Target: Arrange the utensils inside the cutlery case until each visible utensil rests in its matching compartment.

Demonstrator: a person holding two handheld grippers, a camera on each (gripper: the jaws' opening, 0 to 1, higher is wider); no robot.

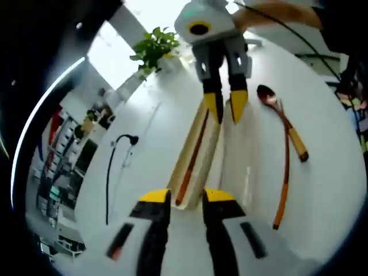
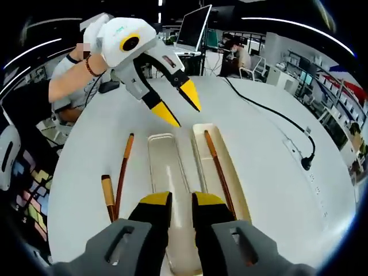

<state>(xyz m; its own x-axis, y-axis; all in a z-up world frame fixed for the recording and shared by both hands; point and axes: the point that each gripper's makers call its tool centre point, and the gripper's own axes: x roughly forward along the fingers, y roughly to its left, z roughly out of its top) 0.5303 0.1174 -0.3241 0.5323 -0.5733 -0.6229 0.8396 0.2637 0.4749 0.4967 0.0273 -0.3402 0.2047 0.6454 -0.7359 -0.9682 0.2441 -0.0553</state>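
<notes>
on the white worktop (image 2: 270, 167) lies the case, its two long trays side by side. the right hand-held gripper's view shows one tray (image 2: 227, 172) holding a chopstick (image 2: 218, 169) and the other tray (image 2: 167, 172) bare. beside the bare tray, on the worktop, lie a second chopstick (image 2: 122, 172) and a spoon (image 2: 107, 195). both hand-held grippers, left (image 2: 178, 103) and right (image 1: 226, 109), hang released above the case, grasping nothing.
</notes>
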